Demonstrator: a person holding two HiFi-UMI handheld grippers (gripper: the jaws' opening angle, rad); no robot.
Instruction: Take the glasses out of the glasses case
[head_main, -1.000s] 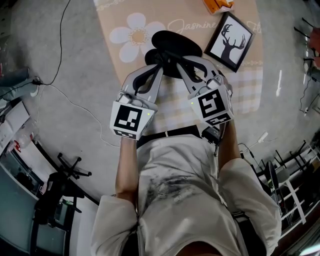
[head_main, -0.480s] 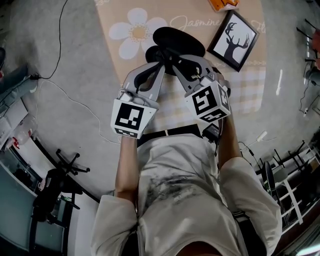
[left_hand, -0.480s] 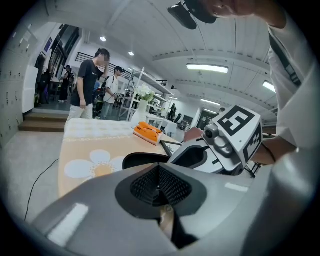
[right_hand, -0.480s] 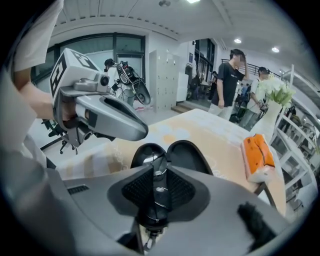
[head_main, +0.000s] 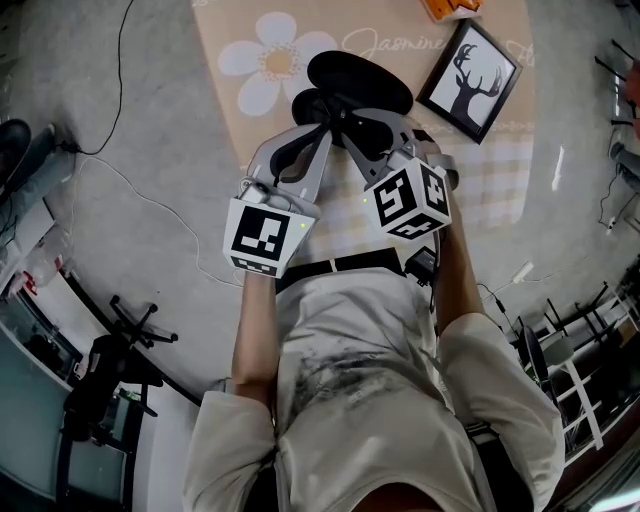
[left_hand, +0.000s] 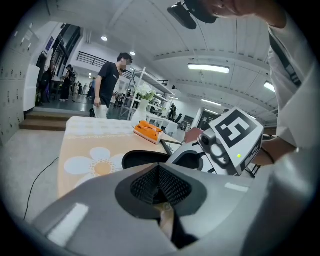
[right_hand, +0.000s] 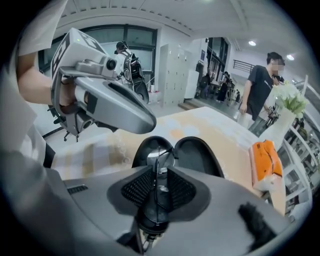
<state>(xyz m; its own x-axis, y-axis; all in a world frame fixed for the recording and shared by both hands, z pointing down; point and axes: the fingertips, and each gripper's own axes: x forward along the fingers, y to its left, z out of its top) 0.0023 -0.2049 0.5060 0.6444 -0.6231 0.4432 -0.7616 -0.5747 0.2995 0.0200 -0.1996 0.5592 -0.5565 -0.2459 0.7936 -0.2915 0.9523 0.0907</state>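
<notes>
Both tongs meet at the open black glasses case (head_main: 362, 82) in the head view's upper middle, left tongs (head_main: 312, 135) beside right tongs (head_main: 348, 128), on the flower-print bench (head_main: 490, 170).

Left gripper view: the left tongs are pressed together with nothing between them.

Right gripper view: the right tongs clamp thin-framed glasses (right_hand: 160, 160), with the open case directly beyond.

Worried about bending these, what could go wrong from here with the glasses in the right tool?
The right tool grips the glasses by a thin part between its jaws; squeezing harder could bend them. They hang over the open glasses case, so a tilted lift might snag its rim. The left tool sits close alongside; the two could knock.
</notes>
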